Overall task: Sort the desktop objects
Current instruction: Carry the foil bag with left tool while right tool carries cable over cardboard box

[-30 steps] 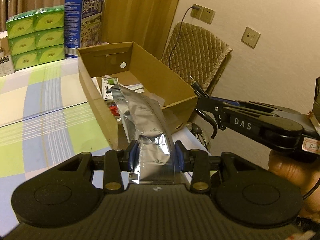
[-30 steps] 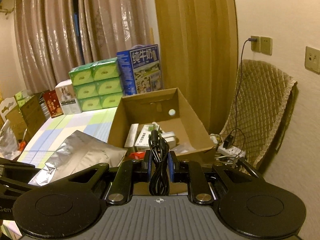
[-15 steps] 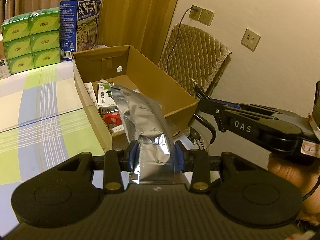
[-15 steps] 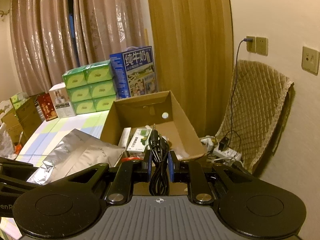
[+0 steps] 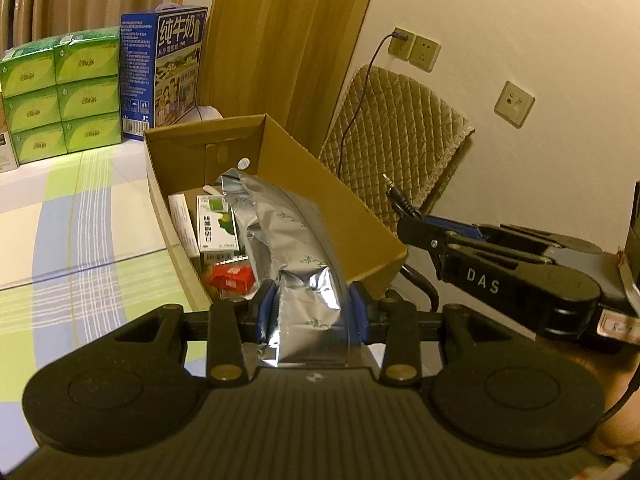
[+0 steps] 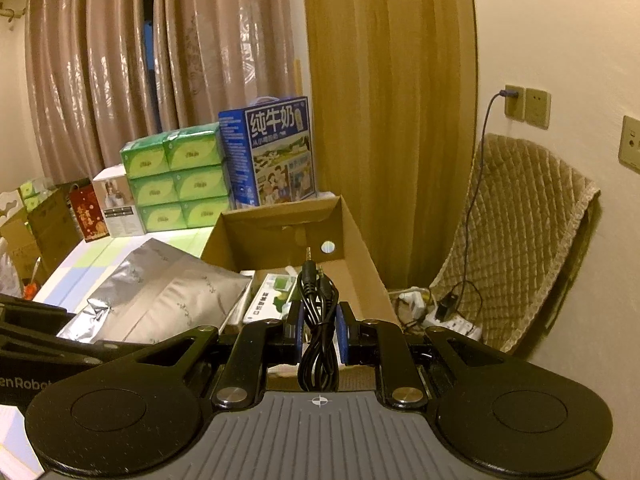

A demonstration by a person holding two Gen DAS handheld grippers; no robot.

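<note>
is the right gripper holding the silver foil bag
No, the right gripper is shut on a coiled black audio cable, while the silver foil bag is pinched in the left gripper.

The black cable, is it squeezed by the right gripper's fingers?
Touching. In the right wrist view the folded black cable sits pinched between the right gripper's blue fingers, which press on it from both sides.

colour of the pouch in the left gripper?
Shiny silver foil pouch with a faint small printed motif; clearest in the left wrist view.
</note>
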